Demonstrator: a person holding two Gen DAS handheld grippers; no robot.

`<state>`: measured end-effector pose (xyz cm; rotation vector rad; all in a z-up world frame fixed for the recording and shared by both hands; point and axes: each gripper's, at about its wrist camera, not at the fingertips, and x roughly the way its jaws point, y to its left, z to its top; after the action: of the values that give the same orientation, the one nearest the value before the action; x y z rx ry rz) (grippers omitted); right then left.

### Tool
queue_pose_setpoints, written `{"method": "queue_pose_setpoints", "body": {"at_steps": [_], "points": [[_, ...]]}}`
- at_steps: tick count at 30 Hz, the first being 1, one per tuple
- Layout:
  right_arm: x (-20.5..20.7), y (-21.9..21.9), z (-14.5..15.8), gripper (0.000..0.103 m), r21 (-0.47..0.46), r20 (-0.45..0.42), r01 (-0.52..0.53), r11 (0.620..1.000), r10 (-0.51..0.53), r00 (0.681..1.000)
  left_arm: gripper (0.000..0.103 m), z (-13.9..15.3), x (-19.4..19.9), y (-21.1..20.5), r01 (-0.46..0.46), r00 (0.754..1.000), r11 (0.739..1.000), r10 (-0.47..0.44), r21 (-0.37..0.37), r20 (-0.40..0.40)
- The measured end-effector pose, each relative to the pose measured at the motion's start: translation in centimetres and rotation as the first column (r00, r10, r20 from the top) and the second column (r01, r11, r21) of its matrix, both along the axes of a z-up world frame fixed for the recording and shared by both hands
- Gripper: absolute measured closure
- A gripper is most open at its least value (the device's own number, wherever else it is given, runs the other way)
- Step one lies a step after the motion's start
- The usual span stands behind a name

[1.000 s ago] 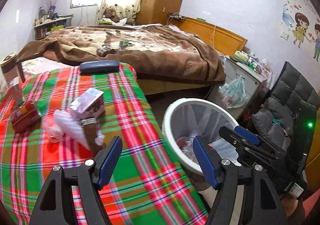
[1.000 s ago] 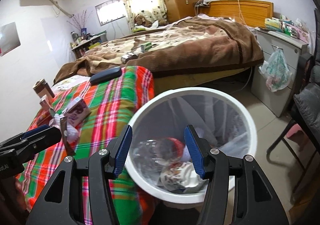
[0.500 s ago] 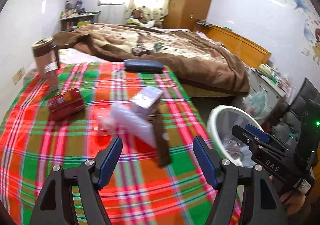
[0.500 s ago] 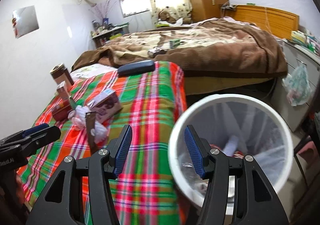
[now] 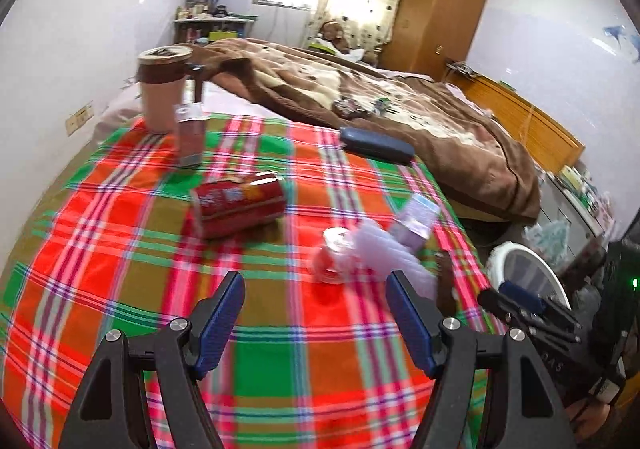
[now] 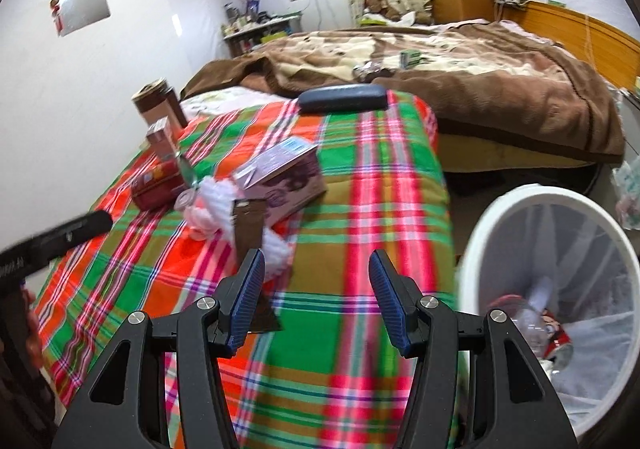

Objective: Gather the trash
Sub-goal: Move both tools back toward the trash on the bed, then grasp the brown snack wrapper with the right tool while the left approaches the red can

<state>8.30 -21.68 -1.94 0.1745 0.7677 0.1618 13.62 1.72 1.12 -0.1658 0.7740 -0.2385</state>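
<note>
Both grippers hang over a table (image 5: 100, 249) under a plaid cloth (image 6: 360, 209), and both are released with nothing between the fingers: the left gripper (image 5: 314, 315) gapes above bare cloth, the right gripper (image 6: 316, 299) likewise. In the left view the trash lies ahead: a red can (image 5: 238, 205) on its side at 11 o'clock from the gripper, a clear cup (image 5: 334, 255) just beyond at 12, touching a white wrapper (image 5: 384, 253) at 1, with a purple box (image 5: 416, 219) behind that. A tall mug (image 5: 162, 89) and a small carton (image 5: 191, 137) stand upright at the far left edge, and a dark case (image 5: 376, 145) lies at the far edge by the bed (image 5: 440, 117). In the right view a brown strip (image 6: 248, 229) rests across the wrapper just past the left finger at 11. The bin (image 6: 500, 233) stands on the floor at 3 o'clock, beside the table, already holding a crushed bottle (image 6: 536, 325).
</note>
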Motion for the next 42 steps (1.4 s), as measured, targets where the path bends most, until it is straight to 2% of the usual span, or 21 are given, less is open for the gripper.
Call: {"method": "queue_pose_setpoints", "body": {"at_steps": [5,12,16,20,22,23,30,35,39,42], "points": [[0.5,1.9,-0.3,0.047,-0.039,-0.015,-0.046,0.998,0.045,0.999,0.031,-0.4,1.5,2.6,-0.036,0.999,0.999,0.036,0.002,0.002],[0.7,2.9,-0.5,0.047,-0.061,-0.015,-0.060,0.996,0.059,0.998,0.031,-0.7,4.0,4.5,-0.042,0.999,0.998,0.042,0.048,0.001],[1.1,3.0,-0.9,0.064,-0.064,-0.034,-0.047,0.997,0.045,0.998,0.031,-0.9,6.0,4.8,-0.019,1.000,0.996,0.020,0.088,-0.007],[1.4,2.8,-1.3,0.068,-0.048,-0.050,-0.041,0.998,0.039,0.998,0.030,-1.3,7.6,4.6,0.018,1.000,0.992,-0.016,0.126,-0.022],[1.5,2.9,-1.5,0.080,-0.051,-0.054,-0.033,0.998,0.030,0.998,0.030,-1.6,8.3,4.3,0.039,0.999,0.989,-0.036,0.146,-0.024],[1.6,2.9,-1.6,0.082,-0.051,-0.056,-0.031,0.998,0.028,0.998,0.030,-1.8,8.7,4.1,0.057,0.998,0.986,-0.054,0.154,-0.028],[1.3,2.6,-1.6,0.083,-0.035,-0.051,-0.016,0.999,0.014,0.999,0.030,-2.6,11.3,3.9,0.096,0.994,0.983,-0.086,0.156,-0.070],[1.1,2.2,-1.6,0.083,-0.023,-0.050,-0.002,1.000,0.001,0.999,0.030,-2.9,12.5,3.0,0.146,0.988,0.970,-0.134,0.194,-0.077],[1.1,2.0,-1.5,0.083,-0.011,-0.048,-0.001,1.000,0.000,0.999,0.030,-3.6,13.7,2.5,0.168,0.983,0.967,-0.150,0.191,-0.105],[1.2,1.6,-1.6,0.083,0.001,-0.050,0.014,1.000,-0.014,0.999,0.030,-4.2,14.0,1.8,0.208,0.975,0.955,-0.184,0.210,-0.128]]}}
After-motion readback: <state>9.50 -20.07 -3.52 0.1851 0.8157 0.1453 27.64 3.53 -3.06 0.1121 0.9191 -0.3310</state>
